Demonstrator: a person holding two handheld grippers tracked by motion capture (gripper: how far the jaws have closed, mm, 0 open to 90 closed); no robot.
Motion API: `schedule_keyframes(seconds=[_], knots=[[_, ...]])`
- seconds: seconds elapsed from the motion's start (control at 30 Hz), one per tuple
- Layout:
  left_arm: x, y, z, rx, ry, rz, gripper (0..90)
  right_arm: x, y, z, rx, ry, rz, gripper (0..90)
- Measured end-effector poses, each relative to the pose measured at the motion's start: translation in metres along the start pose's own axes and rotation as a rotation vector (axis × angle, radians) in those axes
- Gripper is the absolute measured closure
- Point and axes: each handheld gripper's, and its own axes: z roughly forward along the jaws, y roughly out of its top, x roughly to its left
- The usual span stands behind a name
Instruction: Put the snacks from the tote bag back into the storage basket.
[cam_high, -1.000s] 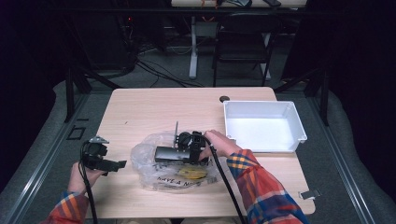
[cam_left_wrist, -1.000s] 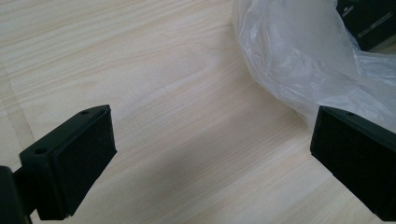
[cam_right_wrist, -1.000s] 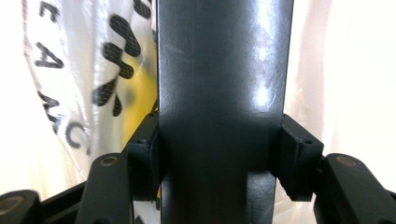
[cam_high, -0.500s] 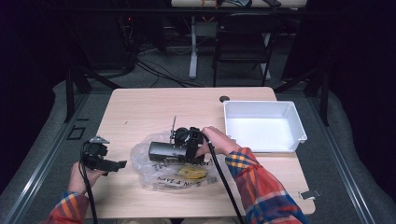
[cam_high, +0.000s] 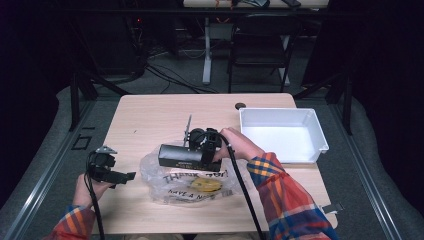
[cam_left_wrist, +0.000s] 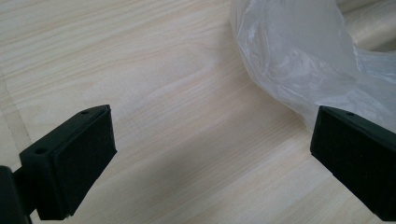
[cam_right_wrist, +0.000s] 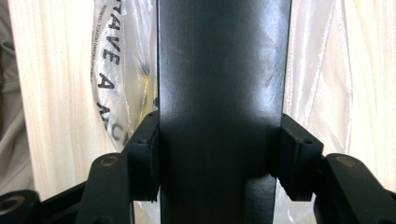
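A long black box (cam_high: 181, 155) hangs level above a clear plastic bag (cam_high: 172, 186) printed with black letters. My right gripper (cam_high: 202, 152) is shut on the box's right end. In the right gripper view the black box (cam_right_wrist: 222, 93) runs up the middle, and both pads (cam_right_wrist: 144, 158) press on its sides, with the bag (cam_right_wrist: 116, 70) below it. A yellow thing (cam_high: 202, 185) lies inside the bag. My left gripper (cam_high: 131, 175) rests near the table's front left, open, with the bag's edge (cam_left_wrist: 299, 56) just past its right jaw.
A white tray (cam_high: 320, 131) stands at the table's right side. A thin grey rod (cam_high: 188, 128) lies behind the box. A small dark hole (cam_high: 240, 106) sits near the table's far edge. Chairs and cables lie on the floor beyond.
My right gripper has lifted the black box up and off the bag. The left gripper has stayed where it was.
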Motion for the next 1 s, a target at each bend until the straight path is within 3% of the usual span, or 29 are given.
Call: schedule_keyframes(seconds=[0.43, 1.0], knots=[[0.001, -0.001, -0.002, -0.031, -0.005, -0.001, 0.0, -0.004, -0.013, -0.021, 0.011, -0.003, -0.014, 42.4], [0.002, -0.002, -0.001, -0.025, -0.006, -0.004, 0.0, -0.008, -0.041, -0.043, 0.016, -0.013, -0.02, 42.5]])
